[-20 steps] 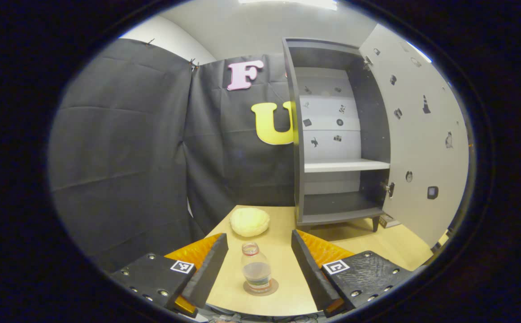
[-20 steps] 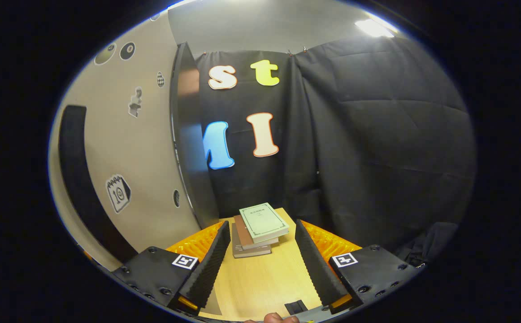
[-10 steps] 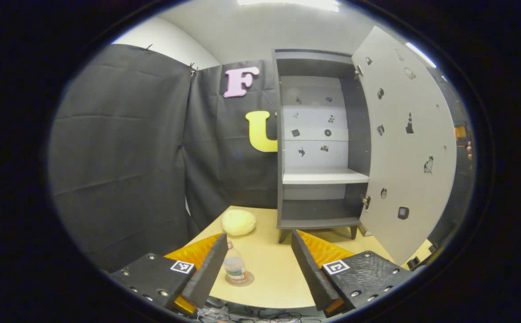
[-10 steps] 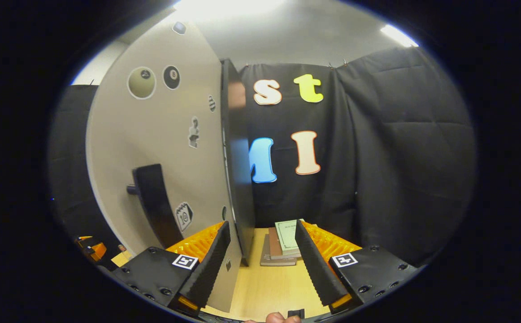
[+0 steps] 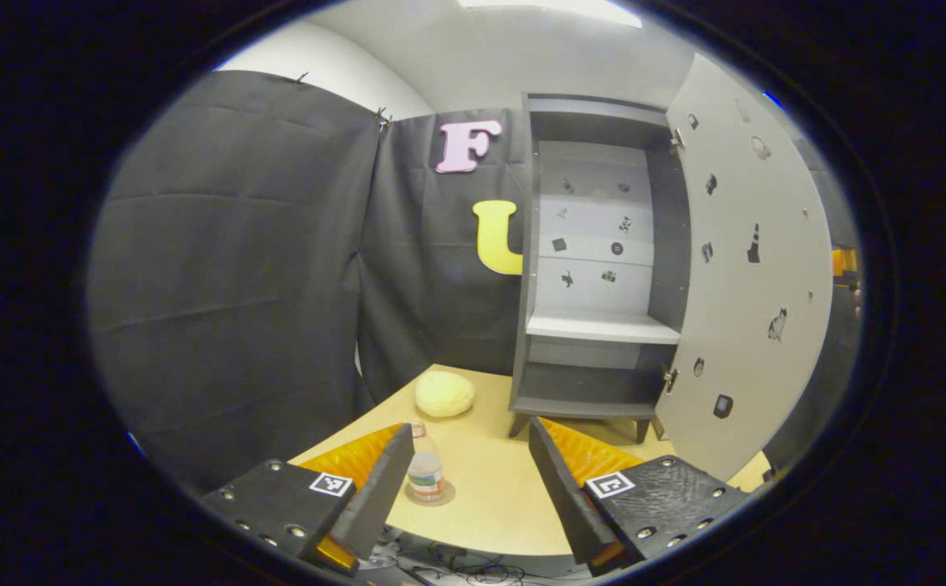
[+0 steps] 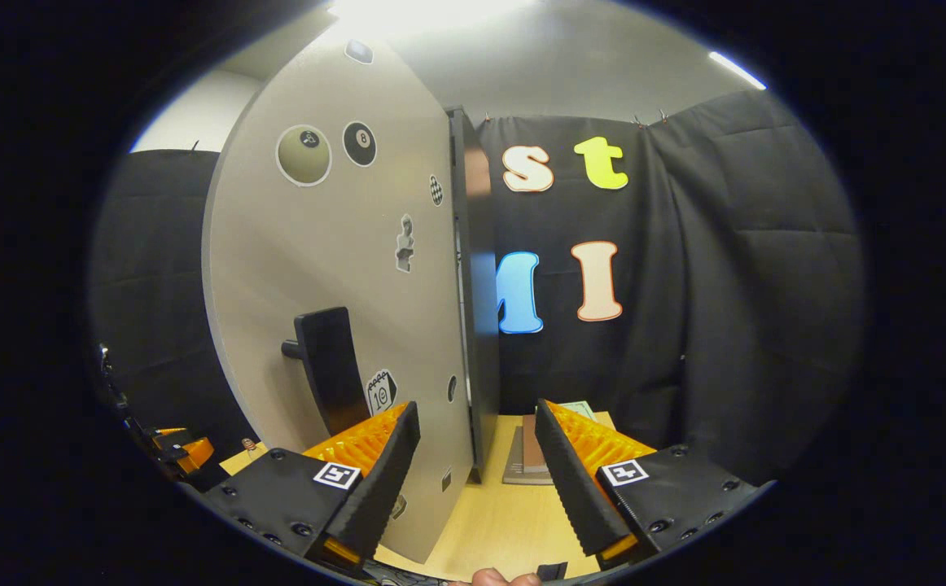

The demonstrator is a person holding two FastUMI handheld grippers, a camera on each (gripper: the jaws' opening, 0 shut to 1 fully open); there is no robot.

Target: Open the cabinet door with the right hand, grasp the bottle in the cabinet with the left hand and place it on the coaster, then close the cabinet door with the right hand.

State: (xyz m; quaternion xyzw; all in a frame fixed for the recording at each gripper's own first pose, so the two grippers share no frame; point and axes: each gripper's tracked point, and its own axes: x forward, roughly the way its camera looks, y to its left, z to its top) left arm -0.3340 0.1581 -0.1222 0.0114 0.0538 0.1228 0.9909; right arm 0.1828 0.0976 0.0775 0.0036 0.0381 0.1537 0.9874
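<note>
Left gripper view faces the open grey cabinet (image 5: pixel 595 268) interior from back off the table; right gripper view sits close outside its pale door (image 6: pixel 343 309), shared.

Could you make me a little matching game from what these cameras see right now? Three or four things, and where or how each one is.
Things:
1. bottle
2. cabinet door
3. yellow lump
4. books

Places or states:
A. stacked on the table to the right of the cabinet
B. standing on the coaster
C. swung open
D. on the table left of the cabinet's foot

Pairs: 1-B, 2-C, 3-D, 4-A
</note>
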